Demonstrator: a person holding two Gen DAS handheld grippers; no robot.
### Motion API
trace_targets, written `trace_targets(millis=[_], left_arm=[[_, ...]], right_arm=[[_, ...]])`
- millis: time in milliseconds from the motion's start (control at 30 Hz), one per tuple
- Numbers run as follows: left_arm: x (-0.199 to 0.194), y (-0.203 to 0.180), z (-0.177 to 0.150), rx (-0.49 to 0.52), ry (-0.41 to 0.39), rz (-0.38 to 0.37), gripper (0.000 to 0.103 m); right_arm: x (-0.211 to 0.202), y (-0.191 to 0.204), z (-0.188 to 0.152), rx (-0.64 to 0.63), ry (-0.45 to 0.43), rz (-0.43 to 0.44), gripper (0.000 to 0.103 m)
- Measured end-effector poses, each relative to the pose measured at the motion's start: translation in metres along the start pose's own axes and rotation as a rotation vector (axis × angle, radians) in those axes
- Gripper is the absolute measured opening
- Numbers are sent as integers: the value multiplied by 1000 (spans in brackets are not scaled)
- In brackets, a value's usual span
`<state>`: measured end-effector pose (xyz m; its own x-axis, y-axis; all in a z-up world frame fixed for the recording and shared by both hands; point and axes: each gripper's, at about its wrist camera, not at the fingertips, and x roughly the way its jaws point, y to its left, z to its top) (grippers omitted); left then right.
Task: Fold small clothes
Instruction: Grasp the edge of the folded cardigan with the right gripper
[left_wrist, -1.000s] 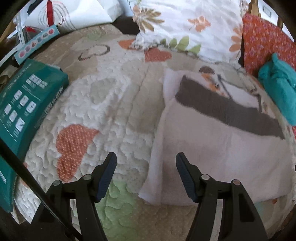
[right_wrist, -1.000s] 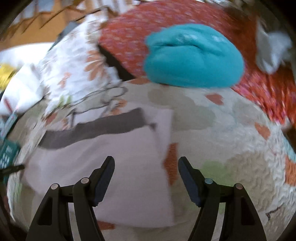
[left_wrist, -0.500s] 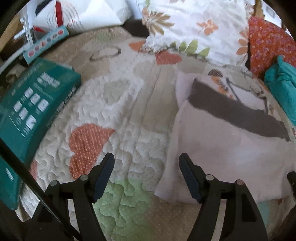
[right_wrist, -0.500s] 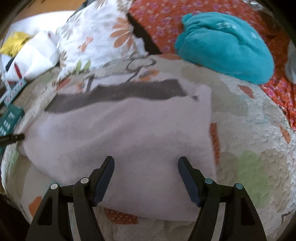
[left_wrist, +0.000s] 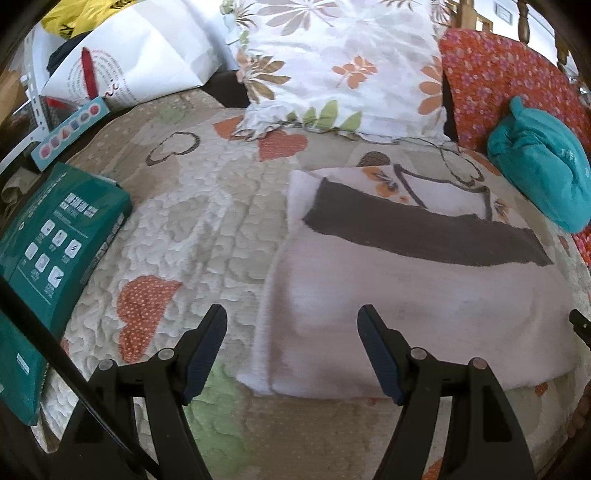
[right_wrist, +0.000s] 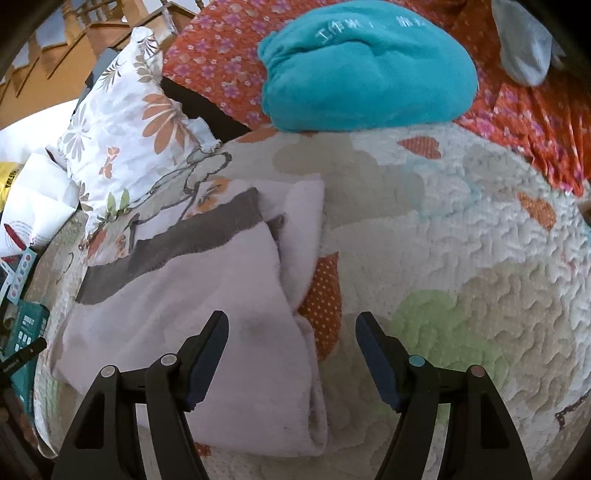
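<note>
Towel (left_wrist: 406, 295), folded on quilt (left_wrist: 207, 221), lies just ahead of both spread, empty tongs (left_wrist: 291, 350) (right_wrist: 291, 350)

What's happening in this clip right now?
A person with a handheld gripper in each hand is folding a white garment with a dark grey band, lying partly folded on a quilted bed cover. Both the left gripper and right gripper are open and hold nothing, each hovering at a near corner of the garment. A teal bundle sits by the pillows, untouched.
</note>
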<state>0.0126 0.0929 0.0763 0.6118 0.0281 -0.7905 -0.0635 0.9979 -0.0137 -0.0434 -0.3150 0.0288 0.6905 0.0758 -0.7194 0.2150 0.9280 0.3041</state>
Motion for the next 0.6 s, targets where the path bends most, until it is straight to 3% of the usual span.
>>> trace_targets(millis=[200, 433, 600], left_arm=[[7, -6, -2, 1, 23, -29, 72], [17, 2, -2, -39, 46, -37, 72], [20, 9, -2, -59, 54, -35, 72]], right_arm=[[15, -15, -4, 77, 45, 47, 77], [16, -24, -5, 155, 16, 145, 81], [24, -12, -3, 168, 10, 149, 77]])
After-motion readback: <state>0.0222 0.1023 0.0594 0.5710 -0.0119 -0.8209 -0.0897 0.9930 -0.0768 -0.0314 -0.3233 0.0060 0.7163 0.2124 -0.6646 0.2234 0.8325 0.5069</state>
